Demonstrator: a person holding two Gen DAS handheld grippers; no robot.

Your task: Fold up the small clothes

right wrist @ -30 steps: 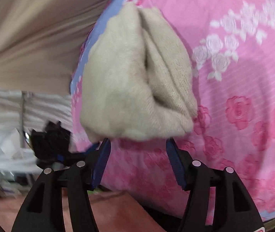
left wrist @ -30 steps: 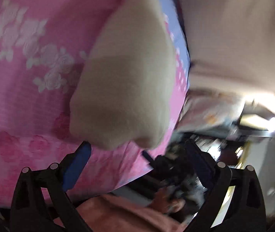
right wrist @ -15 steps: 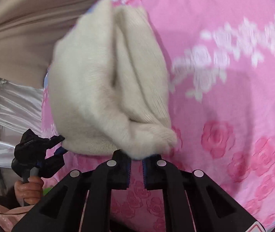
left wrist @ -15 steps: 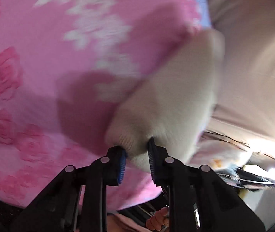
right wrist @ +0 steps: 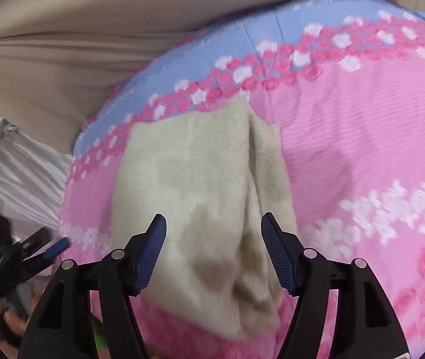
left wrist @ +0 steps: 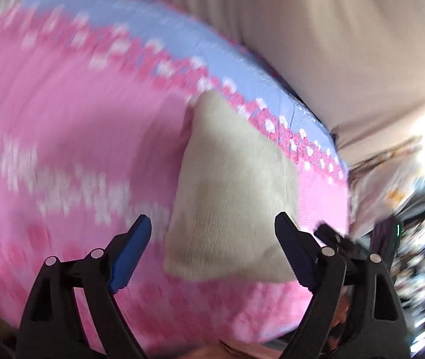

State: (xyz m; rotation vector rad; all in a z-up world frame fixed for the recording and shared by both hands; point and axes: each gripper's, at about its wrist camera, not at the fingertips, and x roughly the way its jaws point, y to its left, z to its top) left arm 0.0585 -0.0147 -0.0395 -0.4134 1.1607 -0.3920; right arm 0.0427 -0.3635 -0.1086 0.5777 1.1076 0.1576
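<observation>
A small beige knitted garment [left wrist: 230, 197] lies folded on a pink floral bedspread [left wrist: 72, 137]. It also shows in the right wrist view [right wrist: 200, 197], with a fold crease running down its right side. My left gripper [left wrist: 212, 248] is open, its jaws apart on either side of the garment's near edge, holding nothing. My right gripper [right wrist: 214, 245] is open over the garment's near end, holding nothing. The left gripper also appears at the left edge of the right wrist view [right wrist: 33, 254].
The bedspread [right wrist: 362, 137] has a light blue border [right wrist: 212, 45] along its far edge. A beige curtain or wall [right wrist: 93, 30] rises behind the bed. Cluttered room items [left wrist: 406, 224] lie past the bed's right edge.
Both grippers were shut on the garment's near edge half a second ago; both have now opened and let it go. The garment lies flatter, and the views have pulled back.
</observation>
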